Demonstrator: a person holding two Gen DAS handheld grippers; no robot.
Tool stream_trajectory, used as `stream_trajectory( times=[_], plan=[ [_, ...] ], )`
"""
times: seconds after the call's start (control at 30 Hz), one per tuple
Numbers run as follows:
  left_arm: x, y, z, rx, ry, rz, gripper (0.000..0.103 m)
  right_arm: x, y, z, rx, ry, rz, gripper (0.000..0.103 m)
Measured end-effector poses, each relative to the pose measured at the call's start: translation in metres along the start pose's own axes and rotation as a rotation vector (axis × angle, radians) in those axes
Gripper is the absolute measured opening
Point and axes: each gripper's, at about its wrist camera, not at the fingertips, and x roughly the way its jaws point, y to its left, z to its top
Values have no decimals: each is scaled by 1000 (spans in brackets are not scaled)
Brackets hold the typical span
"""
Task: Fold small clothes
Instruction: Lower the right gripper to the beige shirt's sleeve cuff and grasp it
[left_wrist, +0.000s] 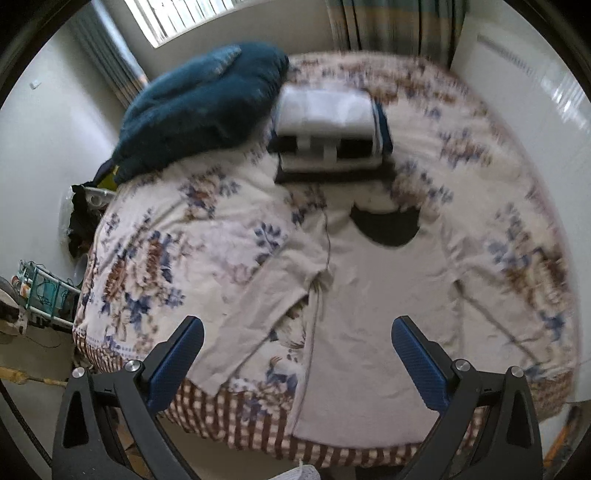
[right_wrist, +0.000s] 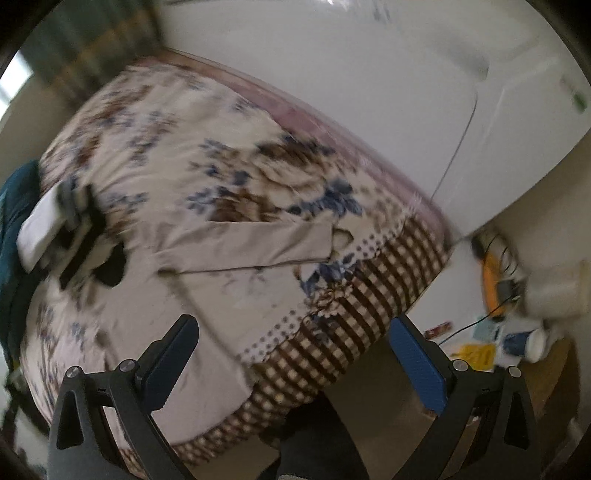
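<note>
Showing only rightward: floor clutter (right_wrist: 517, 332).

The cream shirt (left_wrist: 373, 295) is lying flat on the flowery bed (left_wrist: 155, 236), with open bed on both sides of it. A stack of folded clothes (left_wrist: 328, 136) and a blue pillow (left_wrist: 199, 107) are taking up the far end.
</note>
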Motion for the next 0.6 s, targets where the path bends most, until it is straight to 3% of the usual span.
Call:
stream_trajectory(
  times=[0.27, 0.43, 0.47, 0.53, 0.57, 0.6],
  plan=[
    [147, -46, -10, -34, 189, 20, 103, 222, -58, 62, 154, 128, -19, 100],
    [210, -57, -22, -75, 265, 29, 103, 319, -82, 70, 259, 213, 27, 94],
    [217, -59, -22, -74, 271, 32, 103, 333, -84, 71, 268, 227, 38, 90],
    [229, -62, -25, -73, 274, 25, 103, 357, -86, 70, 302, 242, 79, 71],
    [233, -63, -26, -70, 275, 21, 103, 362, -85, 69, 309, 242, 92, 59],
    [235, -65, -26, -65, 277, 19, 103, 364, -82, 68, 304, 225, 94, 37]
  ],
)
